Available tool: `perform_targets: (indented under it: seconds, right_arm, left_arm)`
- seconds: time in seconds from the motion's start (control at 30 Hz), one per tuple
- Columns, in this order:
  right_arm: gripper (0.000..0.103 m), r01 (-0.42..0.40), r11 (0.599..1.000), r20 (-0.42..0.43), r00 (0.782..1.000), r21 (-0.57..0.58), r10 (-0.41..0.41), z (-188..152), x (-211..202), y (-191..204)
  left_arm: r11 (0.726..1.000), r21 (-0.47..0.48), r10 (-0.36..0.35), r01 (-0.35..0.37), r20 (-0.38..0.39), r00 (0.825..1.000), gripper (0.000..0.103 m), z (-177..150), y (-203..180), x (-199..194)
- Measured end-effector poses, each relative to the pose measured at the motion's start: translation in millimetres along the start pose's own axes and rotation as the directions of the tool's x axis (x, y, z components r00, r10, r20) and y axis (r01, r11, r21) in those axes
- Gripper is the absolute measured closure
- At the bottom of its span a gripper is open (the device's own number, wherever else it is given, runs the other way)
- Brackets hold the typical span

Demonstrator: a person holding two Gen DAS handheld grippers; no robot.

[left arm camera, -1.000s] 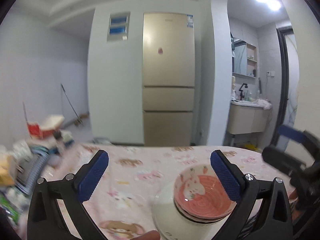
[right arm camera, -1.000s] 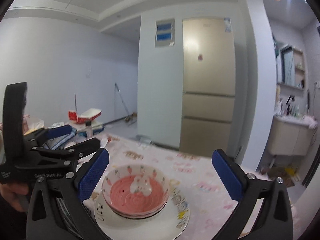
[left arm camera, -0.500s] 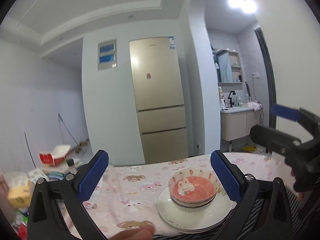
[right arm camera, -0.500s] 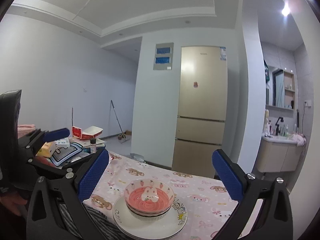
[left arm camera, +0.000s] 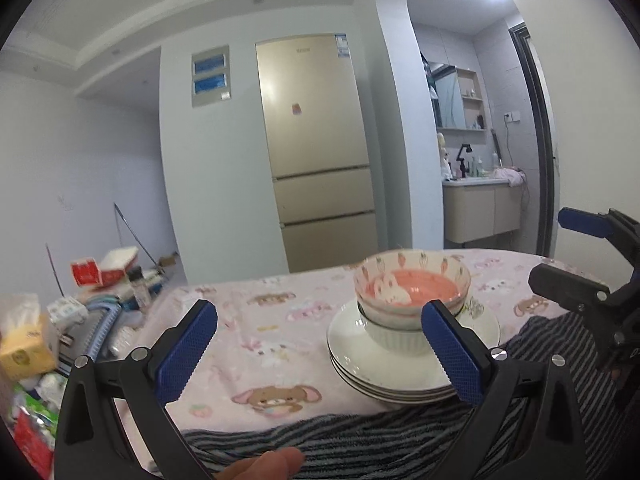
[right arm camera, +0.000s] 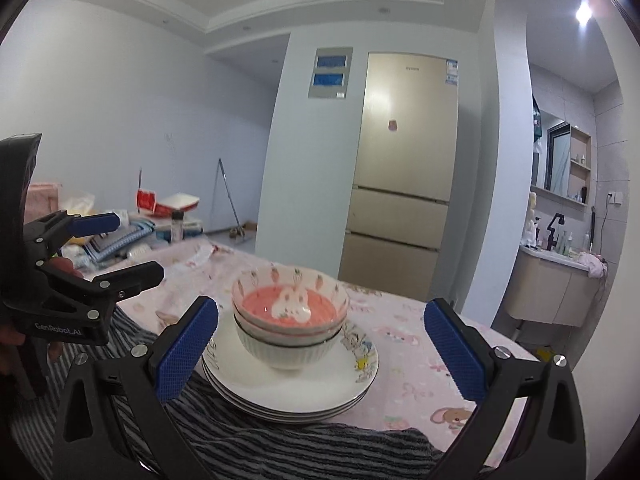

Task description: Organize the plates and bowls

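Pink cartoon cloth covers the bench (left arm camera: 256, 320), a striped towel (right arm camera: 280, 448) at its near edge. Both tongs hang released, grasping nothing: left tongs (left arm camera: 318, 352), right tongs (right arm camera: 320, 344). Just beyond them the bowls (right arm camera: 290, 320) sit nested on the plates (right arm camera: 296, 388), pink bowl uppermost. Clutter (left arm camera: 92, 292) lies left; far back, a fridge (left arm camera: 316, 152).

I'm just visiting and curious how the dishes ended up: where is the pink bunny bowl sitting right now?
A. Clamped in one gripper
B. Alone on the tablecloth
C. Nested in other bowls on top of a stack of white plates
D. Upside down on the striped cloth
C: the pink bunny bowl sits nested in a white bowl on the stacked plates; both grippers are open and empty.
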State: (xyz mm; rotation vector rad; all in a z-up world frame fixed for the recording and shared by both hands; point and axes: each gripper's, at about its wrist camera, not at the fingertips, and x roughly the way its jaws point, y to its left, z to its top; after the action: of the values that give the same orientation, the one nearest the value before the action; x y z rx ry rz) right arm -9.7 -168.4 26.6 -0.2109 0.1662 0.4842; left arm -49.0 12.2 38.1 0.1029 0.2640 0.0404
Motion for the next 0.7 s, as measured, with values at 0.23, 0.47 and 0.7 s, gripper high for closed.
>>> perform_targets:
  seconds: [0.23,0.47,0.7]
  right_arm:
    - [0.0,0.0,1.0,-0.086,0.996,-0.006,-0.001,-22,17,5]
    - [0.0,-0.011,1.0,-0.128,0.992,0.023,0.014,-24,23,0]
    - [0.0,-0.017,0.999,-0.144,0.989,0.03,0.021,-23,27,-1]
  left_arm:
    - [0.999,-0.022,-0.052,0.05,-0.11,0.993,0.0,-17,-1,30]
    - [0.998,-0.023,-0.061,0.059,-0.119,0.991,0.0,-17,-3,31]
    - [0.998,-0.018,-0.057,0.055,-0.131,0.99,0.0,-16,-2,35]
